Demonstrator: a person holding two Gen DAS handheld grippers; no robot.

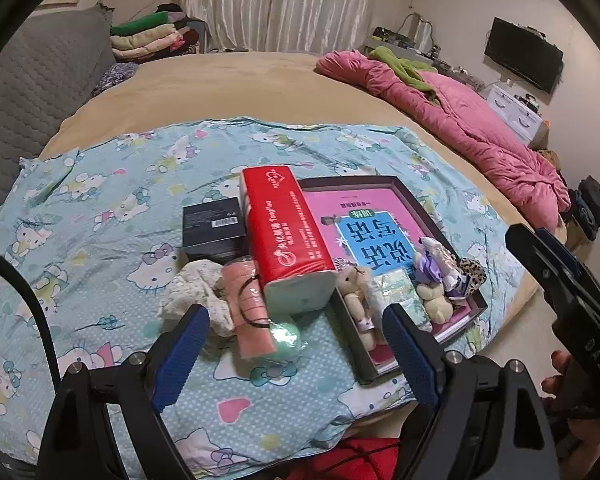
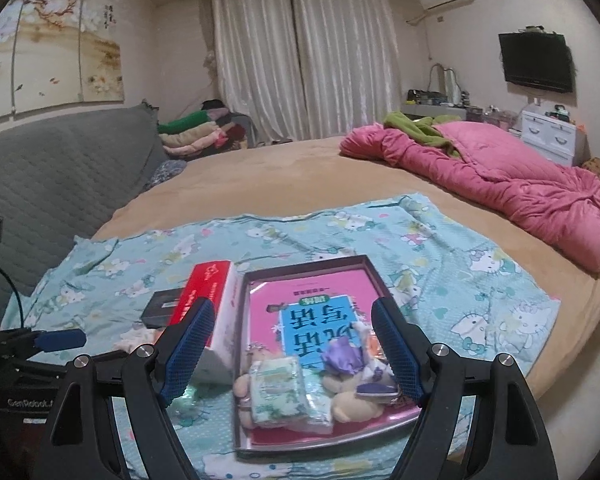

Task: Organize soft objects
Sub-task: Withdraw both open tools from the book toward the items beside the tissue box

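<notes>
On a Hello Kitty sheet lies a dark tray holding a pink book, a small teddy bear, a tissue packet, a purple plush and a leopard scrunchie. Left of the tray are a red tissue pack, a black box, a white floral cloth, a pink rolled towel and a mint ball. My left gripper hovers open above the towel and ball. My right gripper is open over the tray, above the tissue packet and purple plush.
A pink quilt with a green cloth lies at the bed's right. A grey quilted headboard stands at the left, with folded clothes behind it. The bed edge curves close to the tray's right. A wall TV hangs above white drawers.
</notes>
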